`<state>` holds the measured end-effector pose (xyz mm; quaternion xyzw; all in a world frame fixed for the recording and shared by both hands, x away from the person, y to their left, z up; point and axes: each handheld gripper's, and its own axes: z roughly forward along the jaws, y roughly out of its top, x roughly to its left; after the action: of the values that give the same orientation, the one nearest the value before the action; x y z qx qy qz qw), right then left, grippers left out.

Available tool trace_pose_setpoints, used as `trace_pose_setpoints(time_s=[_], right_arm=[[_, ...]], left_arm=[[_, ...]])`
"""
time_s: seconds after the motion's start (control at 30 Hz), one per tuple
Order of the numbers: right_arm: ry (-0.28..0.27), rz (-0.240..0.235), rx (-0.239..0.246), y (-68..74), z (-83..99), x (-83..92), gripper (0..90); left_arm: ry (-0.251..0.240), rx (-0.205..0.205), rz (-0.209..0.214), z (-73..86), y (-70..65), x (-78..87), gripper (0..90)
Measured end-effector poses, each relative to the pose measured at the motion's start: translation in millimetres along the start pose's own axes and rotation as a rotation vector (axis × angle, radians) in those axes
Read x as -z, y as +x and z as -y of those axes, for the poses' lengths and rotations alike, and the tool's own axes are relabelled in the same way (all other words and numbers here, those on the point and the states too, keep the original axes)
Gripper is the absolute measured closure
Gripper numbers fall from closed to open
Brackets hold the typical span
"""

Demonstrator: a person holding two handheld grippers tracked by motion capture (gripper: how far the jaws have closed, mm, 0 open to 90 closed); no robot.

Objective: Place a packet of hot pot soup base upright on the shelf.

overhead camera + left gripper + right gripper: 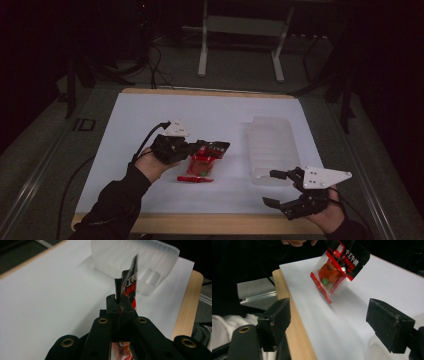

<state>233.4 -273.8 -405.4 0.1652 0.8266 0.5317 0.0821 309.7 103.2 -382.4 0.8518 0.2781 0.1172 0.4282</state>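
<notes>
Nearest the camera, the right hand-held gripper (pixel 280 194) is held at the near right corner of the table (pixel 135 125), just in front of the clear plastic tray (pixel 272 145), with its jaws spread wide and nothing between them. To the left of the tray, a red and black snack packet (pixel 205 157) is pinched by one edge in the left hand-held gripper (pixel 192 147), whose jaws are pressed together on the film. The packet is lifted clear of the white table top and hangs tilted, its lower red edge close to the surface.

A slip is judged the main risk: only a thin margin of glossy film is clamped, so a quick swing towards the tray could pull it free. The tray looks light and could be pushed aside if struck.

The packet is flat, crinkly and shiny, with a transparent window over an orange-red filling. The tray is translucent, ribbed and rectangular with rounded corners. The table top is matte white with a pale wooden edge.
</notes>
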Motion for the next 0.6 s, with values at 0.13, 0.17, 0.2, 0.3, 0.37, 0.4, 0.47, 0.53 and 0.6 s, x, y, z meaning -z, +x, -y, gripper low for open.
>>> trace_pose_setpoints(time_s=[0.13,0.17,0.2,0.3,0.37,0.4,0.47,0.53,0.6], right_arm=[[-0.002,0.004,0.027,-7.0,-12.0,-2.4,20.7],[-0.012,0.001,0.047,-13.2,-22.2,-5.4,21.0],[-0.012,0.001,0.047,-13.2,-22.2,-5.4,21.0],[-0.019,-0.003,0.065,-21.4,-34.2,-9.6,21.5],[-0.029,-0.002,0.081,-27.1,-41.6,-13.1,21.7],[-0.026,-0.004,0.086,-29.4,-45.0,-15.4,21.7],[-0.031,0.010,0.108,-33.9,-51.0,-19.5,22.0],[-0.035,0.010,0.115,-36.3,-53.7,-21.5,22.6],[-0.044,0.009,0.119,-44.0,-62.2,-29.0,25.5]], left_arm=[[-0.022,-0.006,0.014,-6.1,-3.2,1.5,89.0],[-0.044,-0.005,0.025,-9.6,-5.1,1.5,89.1],[-0.044,-0.005,0.025,-9.6,-5.1,1.5,89.1],[-0.064,0.000,0.039,-12.9,-7.3,0.8,89.1],[-0.078,-0.002,0.047,-14.6,-9.0,0.0,89.0],[-0.086,0.000,0.063,-15.4,-9.5,-0.3,89.0],[-0.103,-0.001,0.071,-17.0,-11.8,-0.7,89.0],[-0.110,0.000,0.082,-18.0,-13.0,-1.2,89.0],[-0.121,-0.011,0.086,-21.9,-16.4,-2.5,89.0]])
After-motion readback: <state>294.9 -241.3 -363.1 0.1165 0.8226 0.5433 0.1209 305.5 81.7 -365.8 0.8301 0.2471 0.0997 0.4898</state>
